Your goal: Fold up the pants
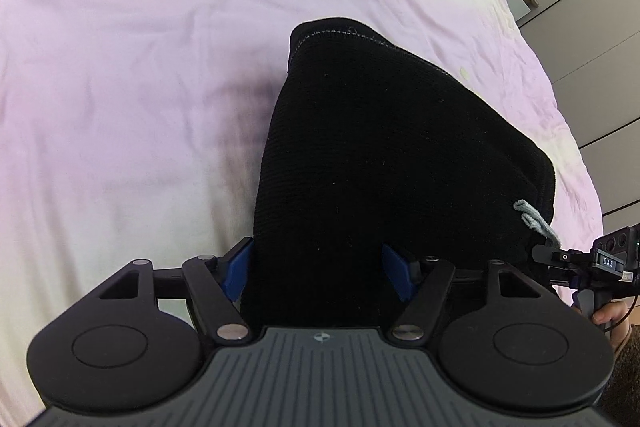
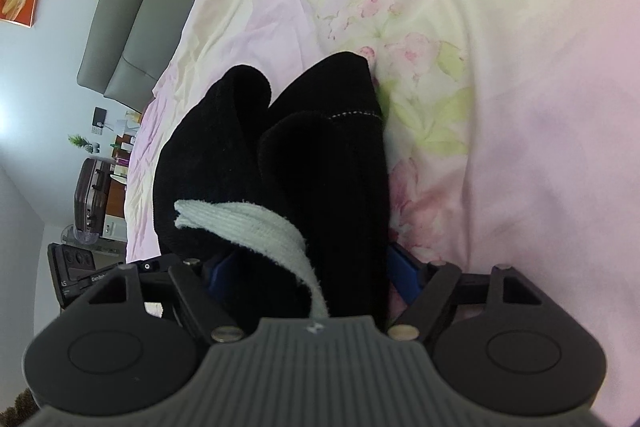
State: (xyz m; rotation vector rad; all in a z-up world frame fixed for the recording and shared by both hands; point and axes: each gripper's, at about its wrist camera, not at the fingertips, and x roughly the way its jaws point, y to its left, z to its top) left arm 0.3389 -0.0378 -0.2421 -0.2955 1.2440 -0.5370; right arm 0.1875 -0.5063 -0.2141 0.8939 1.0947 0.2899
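Note:
Black knit pants (image 1: 384,155) hang folded over a pink sheet. My left gripper (image 1: 320,271) is shut on the pants' near edge; its blue pads (image 1: 236,271) press into the cloth on both sides. In the right wrist view the pants (image 2: 320,163) bunch into two black folds, with a white drawstring (image 2: 260,223) trailing across them toward the camera. My right gripper (image 2: 312,275) is shut on the pants' edge, with the cloth filling the gap between its blue pads (image 2: 404,275). The right gripper also shows in the left wrist view (image 1: 592,263) at the right edge.
The pink and cream floral bedsheet (image 1: 140,67) spreads all around under the pants. A grey headboard (image 2: 132,7), a dark suitcase (image 2: 92,195) and a cluttered side table stand beyond the bed's edge. Grey cabinet doors (image 1: 592,27) stand at the right.

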